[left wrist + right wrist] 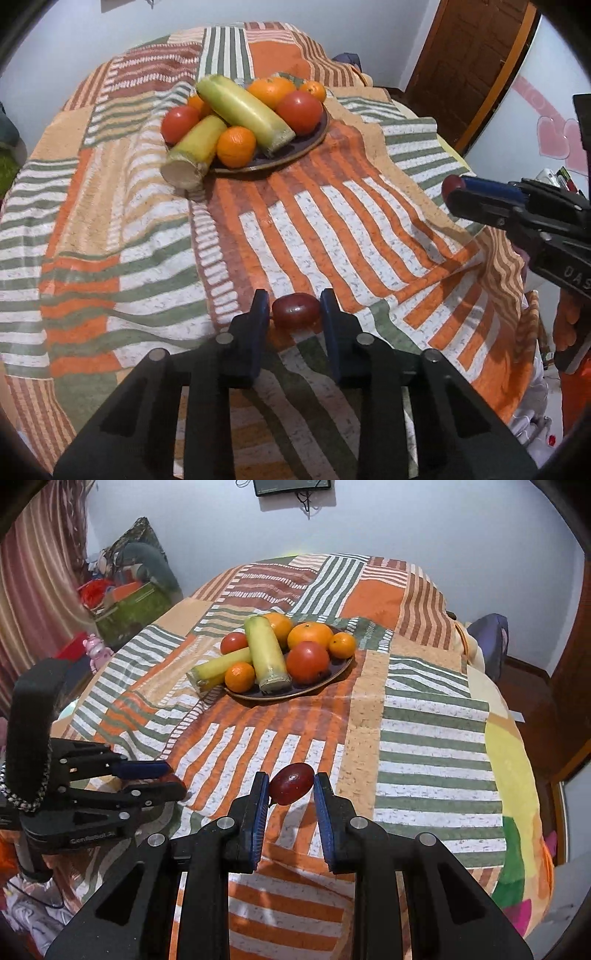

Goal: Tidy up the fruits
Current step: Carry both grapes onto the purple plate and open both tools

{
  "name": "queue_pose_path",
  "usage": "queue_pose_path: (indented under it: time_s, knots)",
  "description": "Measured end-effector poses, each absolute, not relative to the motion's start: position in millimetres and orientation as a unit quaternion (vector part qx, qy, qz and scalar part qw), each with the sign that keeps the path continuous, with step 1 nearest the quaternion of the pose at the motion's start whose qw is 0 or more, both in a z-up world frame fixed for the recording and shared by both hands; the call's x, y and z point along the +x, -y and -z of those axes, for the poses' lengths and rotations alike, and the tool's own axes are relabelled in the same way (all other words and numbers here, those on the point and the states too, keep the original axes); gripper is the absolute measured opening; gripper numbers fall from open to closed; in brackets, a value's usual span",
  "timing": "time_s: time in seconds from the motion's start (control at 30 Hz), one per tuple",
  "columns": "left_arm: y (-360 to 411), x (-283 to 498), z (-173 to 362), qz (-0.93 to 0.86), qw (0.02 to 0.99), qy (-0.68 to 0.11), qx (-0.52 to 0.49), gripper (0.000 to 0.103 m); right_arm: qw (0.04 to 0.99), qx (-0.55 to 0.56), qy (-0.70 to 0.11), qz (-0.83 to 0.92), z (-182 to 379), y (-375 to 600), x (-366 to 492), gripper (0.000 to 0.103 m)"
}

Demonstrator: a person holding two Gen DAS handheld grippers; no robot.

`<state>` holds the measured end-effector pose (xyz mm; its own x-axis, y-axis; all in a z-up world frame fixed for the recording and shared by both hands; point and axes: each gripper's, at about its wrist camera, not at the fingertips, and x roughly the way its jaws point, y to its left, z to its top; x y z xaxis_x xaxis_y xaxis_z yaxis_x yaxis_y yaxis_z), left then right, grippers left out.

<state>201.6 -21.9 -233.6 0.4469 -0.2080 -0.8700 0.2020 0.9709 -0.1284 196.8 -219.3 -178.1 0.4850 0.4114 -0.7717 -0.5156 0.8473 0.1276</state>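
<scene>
The left gripper (294, 310) is closed on a dark red grape (295, 311) lying on the striped cloth (369, 229), well short of the plate (295, 151). The right gripper (291, 786) is closed on a second grape (291, 783), held clear above the cloth, also nearer than the plate. The plate carries tomatoes (299, 112), oranges (236, 146) and two pale green stalks (245, 110), one overhanging its rim.

Both wrist cameras looked steeply down along their own fingers toward the fruit plate (258, 162) (288, 694), set well back from it; each caught the other gripper beside it.
</scene>
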Motion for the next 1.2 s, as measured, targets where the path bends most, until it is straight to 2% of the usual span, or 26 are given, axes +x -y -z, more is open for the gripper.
queue_pose_path:
  time_s: [0.6, 0.77, 1.2]
  knots:
    - [-19, 271, 177, 0.083, 0.895, -0.439, -0.024, 0.028, 0.875, -0.076, -0.383, -0.286, 154, 181, 252, 0.023]
    - [-21, 304, 180, 0.085, 0.899, -0.430, -0.023, 0.028, 0.875, -0.085, -0.375, -0.294, 153, 163, 281, 0.023]
    - [-22, 357, 208, 0.098, 0.893, -0.440, -0.014, 0.028, 0.855, -0.076, -0.420, -0.294, 185, 135, 334, 0.023]
